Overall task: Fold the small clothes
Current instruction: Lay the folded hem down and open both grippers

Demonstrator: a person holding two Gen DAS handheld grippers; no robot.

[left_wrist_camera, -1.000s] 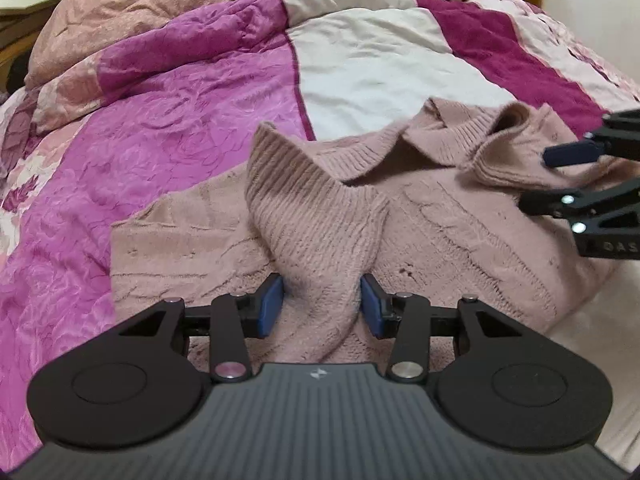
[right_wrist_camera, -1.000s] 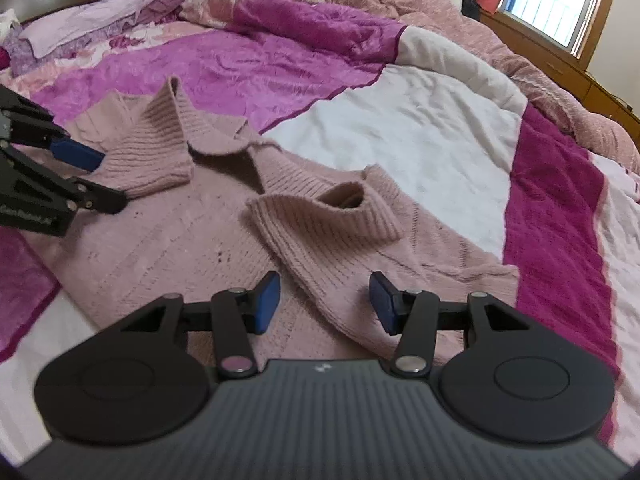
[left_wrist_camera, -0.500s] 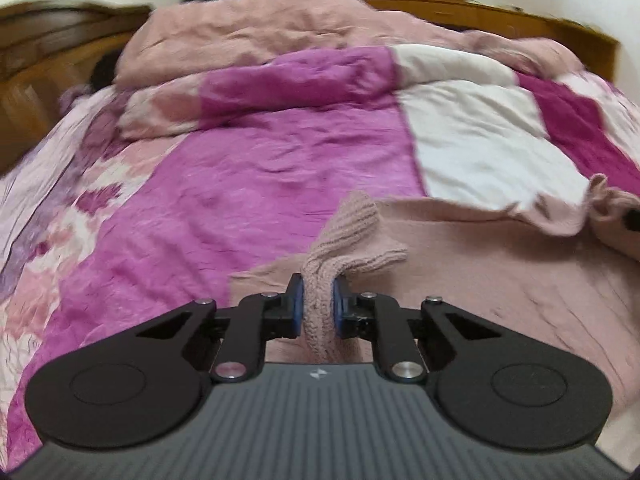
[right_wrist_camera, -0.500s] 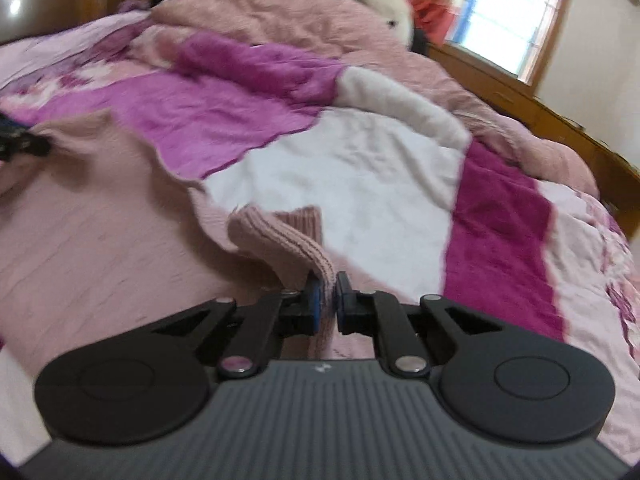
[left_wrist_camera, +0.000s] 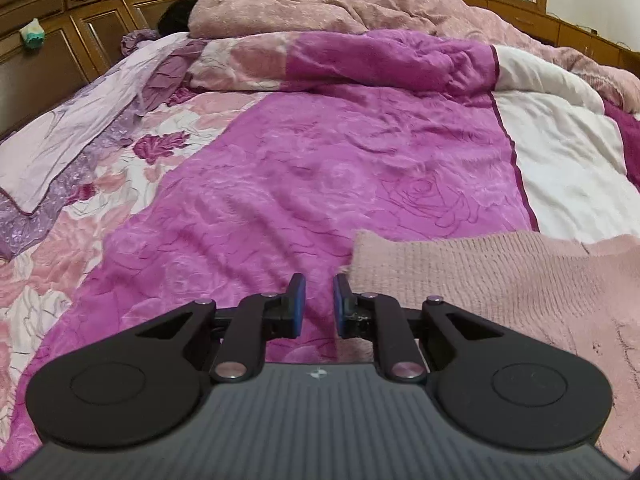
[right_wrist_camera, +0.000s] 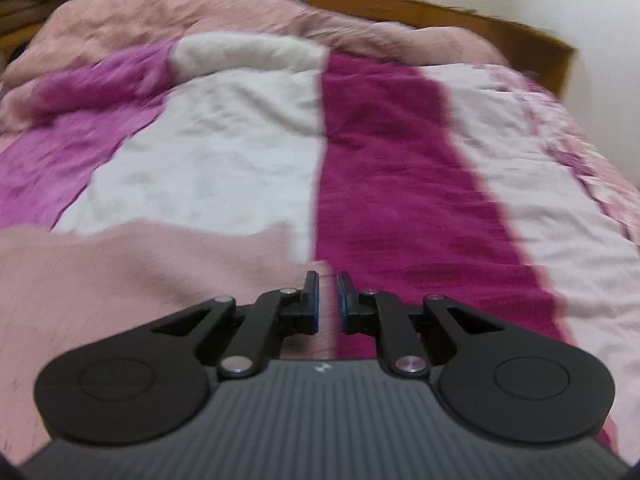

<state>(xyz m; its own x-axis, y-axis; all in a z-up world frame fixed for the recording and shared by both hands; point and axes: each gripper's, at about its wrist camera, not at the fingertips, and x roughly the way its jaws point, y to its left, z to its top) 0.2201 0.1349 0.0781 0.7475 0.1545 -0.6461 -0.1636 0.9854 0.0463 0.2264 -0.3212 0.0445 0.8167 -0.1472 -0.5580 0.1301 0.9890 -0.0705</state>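
Note:
A pink knit sweater [left_wrist_camera: 500, 280] lies flat on the bed, its ribbed edge stretched out to the right of my left gripper [left_wrist_camera: 318, 300]. The left gripper is slightly open and empty, over the magenta quilt just left of the sweater's corner. In the right wrist view the sweater [right_wrist_camera: 140, 276] spreads to the left, blurred. My right gripper [right_wrist_camera: 327, 300] is slightly open with a narrow gap, at the sweater's right edge; nothing shows clamped between the pads.
The bed is covered by a patchwork quilt in magenta [left_wrist_camera: 320, 168], white [right_wrist_camera: 208, 160] and dark pink [right_wrist_camera: 400, 168]. A bunched pink duvet [left_wrist_camera: 340, 0] lies at the far end. A wooden headboard [left_wrist_camera: 60, 32] stands at the left.
Both grippers were shut on the sweater's sleeves half a second ago. Now both have let go and opened a little, and the sweater lies flat and spread out.

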